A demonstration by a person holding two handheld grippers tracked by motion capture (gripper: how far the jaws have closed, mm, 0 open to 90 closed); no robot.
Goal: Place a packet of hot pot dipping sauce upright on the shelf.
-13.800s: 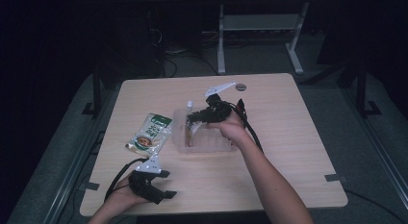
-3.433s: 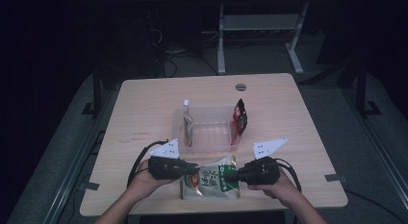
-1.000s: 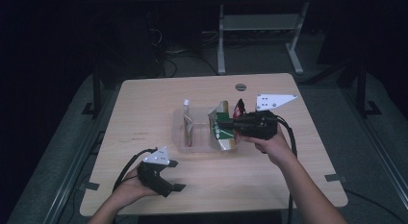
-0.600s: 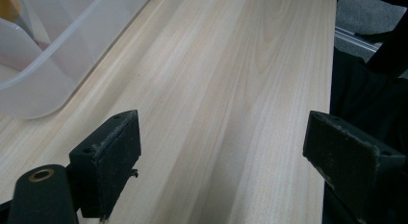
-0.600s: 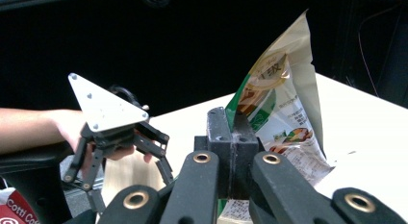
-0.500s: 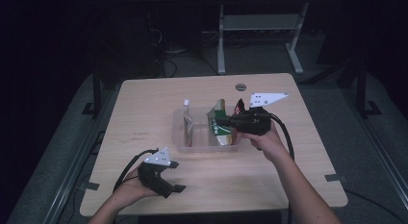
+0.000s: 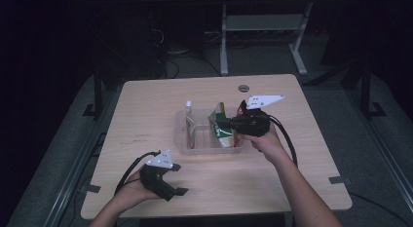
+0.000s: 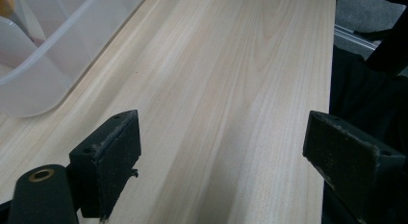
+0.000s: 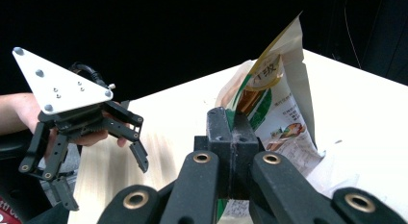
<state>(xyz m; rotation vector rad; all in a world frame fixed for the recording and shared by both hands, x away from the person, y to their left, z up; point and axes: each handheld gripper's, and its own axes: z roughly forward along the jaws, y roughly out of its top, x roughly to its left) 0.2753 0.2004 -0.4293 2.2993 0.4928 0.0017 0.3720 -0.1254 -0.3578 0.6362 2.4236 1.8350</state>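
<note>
Right gripper (image 7: 227, 123) sits centre-right of the high view, over the clear plastic bin (image 7: 182, 139) in the middle of the table (image 7: 146, 105); jaws pressed together, clamped on the edge of a green-and-white snack pouch (image 7: 220, 129). Pouch stands tilted inside the bin's right part, lower end down in the bin, top corner sticking up above the rim. In the right gripper view the black jaws (image 9: 230, 137) meet at lower centre with the pouch (image 9: 274, 104) pinched between them, the bag rising to the upper right of that frame. A red packet (image 7: 241, 109) shows just behind the right gripper, at the bin's far right. A slim white item (image 7: 189, 117) stands upright in the bin's left part. Left gripper (image 7: 175, 192) rests at lower left of the high view, on the table near the front edge, well apart from the bin; jaws wide apart, nothing between them. In the left gripper view both pads (image 8: 108, 152) frame bare wood, the bin's corner (image 8: 43, 65) at upper left.
</note>
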